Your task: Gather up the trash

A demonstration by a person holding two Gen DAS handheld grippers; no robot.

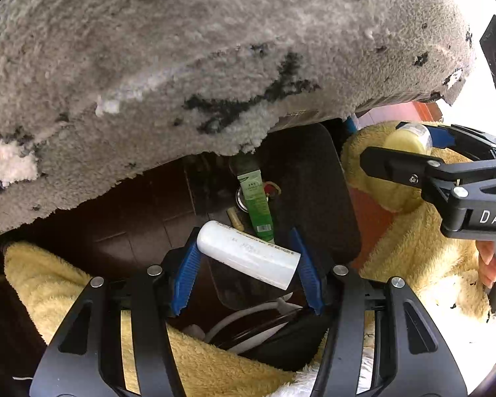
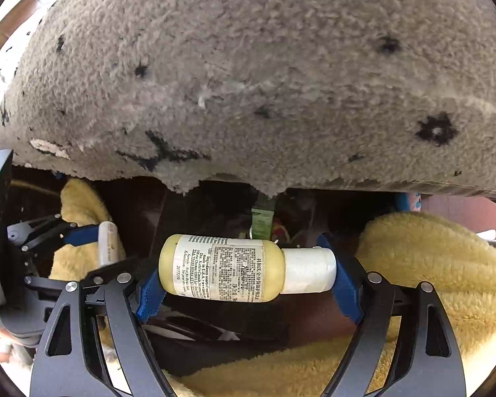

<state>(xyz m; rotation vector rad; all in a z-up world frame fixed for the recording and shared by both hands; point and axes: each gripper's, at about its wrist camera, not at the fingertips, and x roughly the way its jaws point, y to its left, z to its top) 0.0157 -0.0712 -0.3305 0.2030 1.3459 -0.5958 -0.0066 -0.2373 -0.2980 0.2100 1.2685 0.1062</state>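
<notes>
While clamped: white tube (image 1: pixel 248 254), yellow bottle (image 2: pixel 221 268).

My left gripper (image 1: pixel 248 258) clamped on a white tube (image 1: pixel 248 258), right gripper (image 2: pixel 248 269) alongside — pinching a yellow bottle (image 2: pixel 221 268) end to end, both level

A grey shaggy rug (image 1: pixel 215 66) is hanging low over the dark opening (image 1: pixel 301 178), with yellow fleece (image 2: pixel 430 264) crowding both sides, leaving only a narrow middle gap

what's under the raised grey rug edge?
Under the grey rug: dark floor, a green tube with its top end hidden by the rug, a small metal ring and tan bits beside it. Anything deeper is covered and too dark to tell.
</notes>
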